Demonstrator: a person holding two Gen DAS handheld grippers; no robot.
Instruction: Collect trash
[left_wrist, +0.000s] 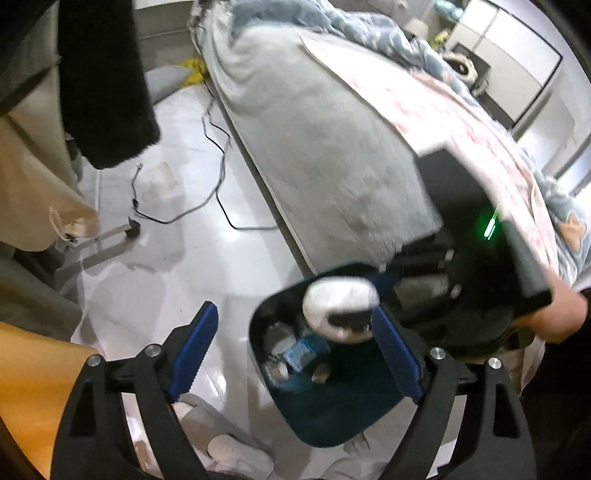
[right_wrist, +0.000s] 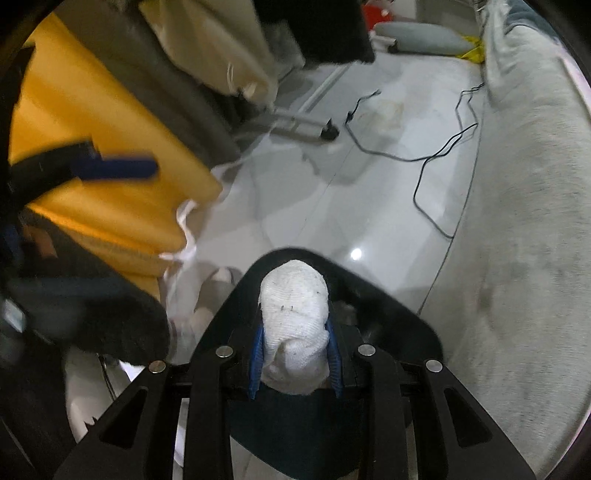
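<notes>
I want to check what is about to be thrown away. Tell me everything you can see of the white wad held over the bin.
The white wad looks like a soft, crumpled cloth or paper towel with a woven, dimpled texture and a few small dark specks. It is bunched into a rounded lump, wider at its free end. The right gripper is shut on it, blue pads pressing both sides. It hangs above the open dark bin, which already holds some rubbish; it seems to touch only the pads.
</notes>
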